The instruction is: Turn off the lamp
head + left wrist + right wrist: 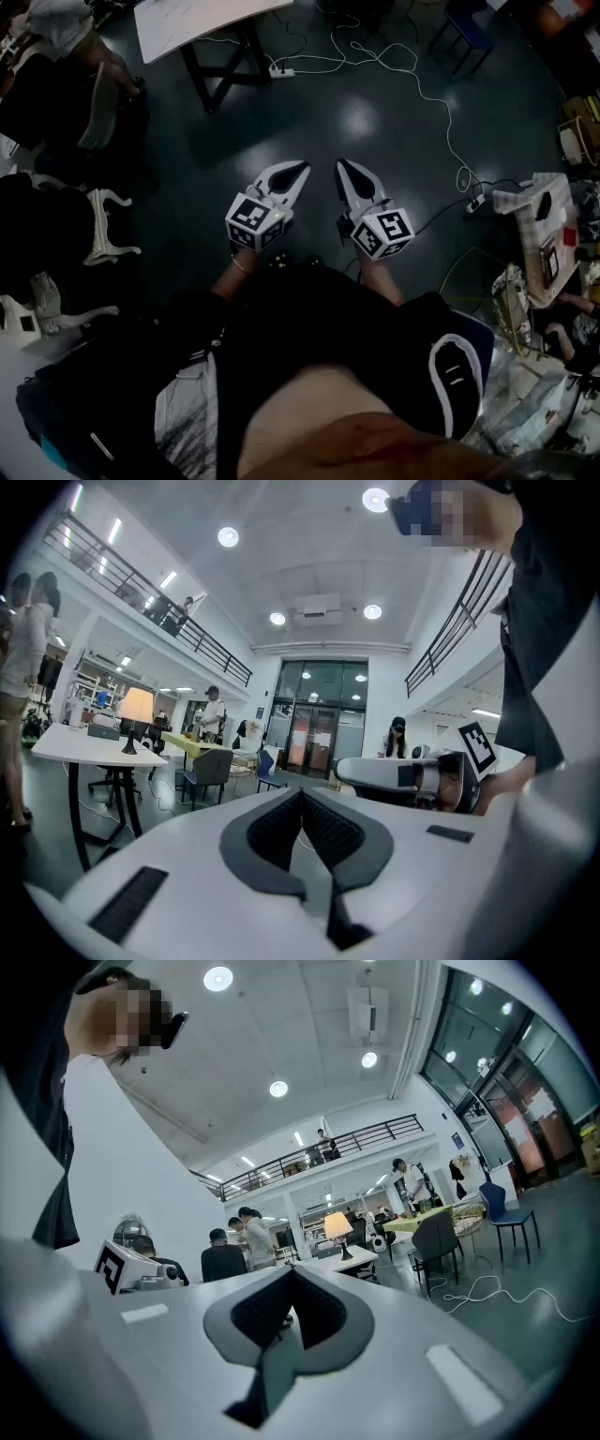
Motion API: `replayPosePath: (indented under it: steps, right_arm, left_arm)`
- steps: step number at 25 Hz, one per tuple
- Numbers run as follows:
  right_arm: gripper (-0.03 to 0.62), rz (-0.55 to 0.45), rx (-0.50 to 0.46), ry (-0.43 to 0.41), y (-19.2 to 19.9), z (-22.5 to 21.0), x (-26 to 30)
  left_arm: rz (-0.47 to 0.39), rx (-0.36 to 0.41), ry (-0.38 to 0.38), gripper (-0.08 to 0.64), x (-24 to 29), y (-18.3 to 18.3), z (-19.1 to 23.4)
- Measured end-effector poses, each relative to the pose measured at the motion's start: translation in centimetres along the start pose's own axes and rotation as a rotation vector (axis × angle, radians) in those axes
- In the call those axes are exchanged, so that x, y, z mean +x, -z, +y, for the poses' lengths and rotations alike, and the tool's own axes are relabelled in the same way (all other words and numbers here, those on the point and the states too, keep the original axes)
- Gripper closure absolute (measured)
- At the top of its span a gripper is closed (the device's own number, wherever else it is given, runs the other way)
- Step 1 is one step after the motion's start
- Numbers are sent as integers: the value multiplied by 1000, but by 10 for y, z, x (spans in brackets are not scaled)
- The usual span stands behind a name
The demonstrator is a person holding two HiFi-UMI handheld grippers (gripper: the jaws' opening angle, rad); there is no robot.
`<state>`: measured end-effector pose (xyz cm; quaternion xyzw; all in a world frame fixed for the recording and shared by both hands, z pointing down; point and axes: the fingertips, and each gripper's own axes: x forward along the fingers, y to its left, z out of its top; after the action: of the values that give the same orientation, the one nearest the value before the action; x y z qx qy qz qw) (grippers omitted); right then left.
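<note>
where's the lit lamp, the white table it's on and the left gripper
lit table lamp with cream shade and dark stem [137,707]: left gripper view, on the shade.
white table with dark legs [67,751]: left gripper view, on the bare top.
white and black left gripper [301,171]: head view, between its fingertips.

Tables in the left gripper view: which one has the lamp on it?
The white table at the left edge carries the lamp; the yellow-green table behind it, by the grey chair, shows none.

White left gripper [300,170], white right gripper [343,169], black clothing [309,314]
</note>
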<state>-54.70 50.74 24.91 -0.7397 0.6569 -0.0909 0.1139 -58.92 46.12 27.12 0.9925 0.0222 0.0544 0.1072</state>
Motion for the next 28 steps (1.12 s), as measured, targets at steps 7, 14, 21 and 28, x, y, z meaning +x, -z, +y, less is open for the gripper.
replayPosePath:
  steps: [7, 14, 21, 28]
  right_arm:
    - [592, -17, 11, 7, -4, -16, -6]
    - [592, -71, 42, 0, -17, -37, -21]
    - [592, -89, 52, -43, -16, -50, -52]
    - [592, -62, 62, -29, -4, -57, -64]
  left_arm:
    - [-8, 22, -5, 554, 14, -6, -5]
    - [-20, 29, -33, 554, 30, -8, -14]
    - [2, 88, -28, 554, 47, -3, -45]
    - [30, 37, -27, 554, 44, 13, -52]
